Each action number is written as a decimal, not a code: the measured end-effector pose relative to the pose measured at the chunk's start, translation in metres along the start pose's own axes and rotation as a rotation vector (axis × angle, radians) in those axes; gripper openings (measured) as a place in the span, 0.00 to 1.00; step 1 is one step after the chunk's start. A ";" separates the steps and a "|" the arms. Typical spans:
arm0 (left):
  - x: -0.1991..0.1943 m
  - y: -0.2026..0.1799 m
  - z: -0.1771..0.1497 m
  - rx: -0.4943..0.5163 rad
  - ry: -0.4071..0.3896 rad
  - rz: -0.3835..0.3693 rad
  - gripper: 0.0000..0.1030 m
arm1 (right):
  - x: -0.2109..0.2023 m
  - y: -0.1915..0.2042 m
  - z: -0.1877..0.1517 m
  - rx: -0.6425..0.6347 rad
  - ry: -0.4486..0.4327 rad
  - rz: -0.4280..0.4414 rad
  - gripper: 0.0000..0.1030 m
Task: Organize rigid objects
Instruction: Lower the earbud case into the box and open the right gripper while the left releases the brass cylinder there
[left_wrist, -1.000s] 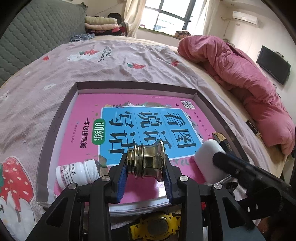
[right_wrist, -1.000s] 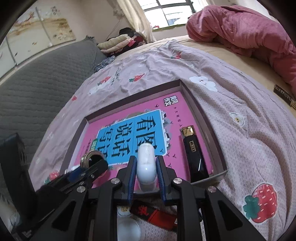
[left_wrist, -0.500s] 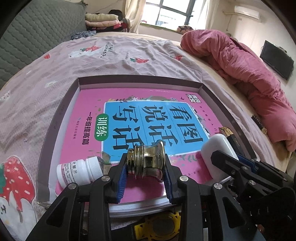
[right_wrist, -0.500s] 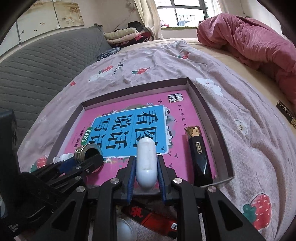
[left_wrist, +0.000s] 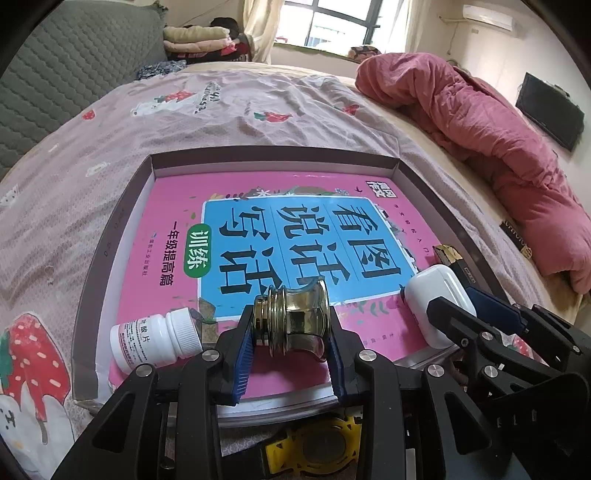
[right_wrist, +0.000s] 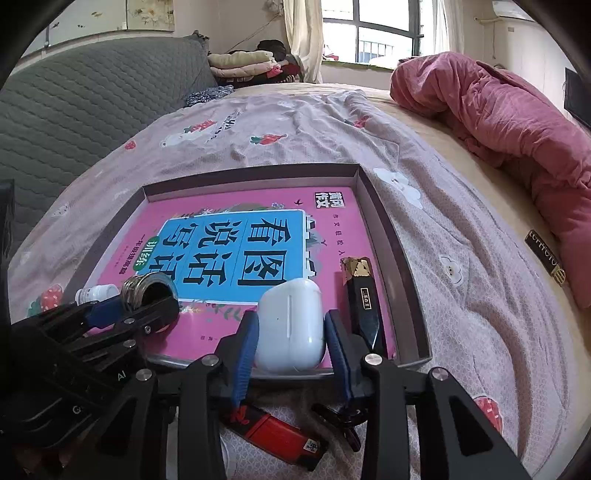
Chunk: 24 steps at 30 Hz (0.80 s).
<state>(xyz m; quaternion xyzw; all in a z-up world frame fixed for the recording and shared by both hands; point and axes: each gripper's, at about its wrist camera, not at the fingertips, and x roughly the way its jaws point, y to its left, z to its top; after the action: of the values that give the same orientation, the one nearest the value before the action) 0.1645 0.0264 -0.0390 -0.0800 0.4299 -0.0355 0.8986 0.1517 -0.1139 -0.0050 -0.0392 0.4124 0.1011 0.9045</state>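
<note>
A shallow brown box (left_wrist: 110, 236) lies on the bed with a pink and blue book (left_wrist: 295, 229) in it. My left gripper (left_wrist: 291, 325) is shut on a brass knob (left_wrist: 295, 317), held low over the book's near edge; the knob also shows in the right wrist view (right_wrist: 147, 290). My right gripper (right_wrist: 290, 332) has opened around a white earbud case (right_wrist: 290, 325), which lies flat on the book between the jaws; it also shows in the left wrist view (left_wrist: 439, 299). A white pill bottle (left_wrist: 155, 339) lies at the box's near left. A black and gold lighter (right_wrist: 364, 302) lies at the right.
A red and black lighter (right_wrist: 280, 435) and a black key-like item (right_wrist: 336, 413) lie on the sheet before the box. A yellow round thing (left_wrist: 317, 450) sits under my left gripper. A pink quilt (left_wrist: 480, 118) is bunched at the right. A grey headboard (right_wrist: 74, 110) stands at the left.
My right gripper lowered the earbud case onto the book and opened, so the case now lies flat and wide between the jaws. My left gripper stayed shut on the brass knob.
</note>
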 end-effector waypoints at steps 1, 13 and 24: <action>0.000 0.000 0.000 0.001 0.001 0.000 0.34 | 0.000 -0.001 0.000 0.001 0.002 -0.005 0.38; 0.001 -0.003 0.000 0.024 0.003 0.004 0.39 | 0.000 -0.001 0.000 -0.005 0.002 -0.007 0.39; 0.001 -0.004 0.000 0.032 0.011 0.006 0.44 | -0.008 0.000 0.002 -0.007 -0.017 0.002 0.39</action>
<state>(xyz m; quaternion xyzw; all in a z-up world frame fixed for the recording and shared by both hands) 0.1650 0.0219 -0.0391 -0.0642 0.4345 -0.0403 0.8975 0.1478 -0.1146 0.0026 -0.0410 0.4045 0.1037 0.9077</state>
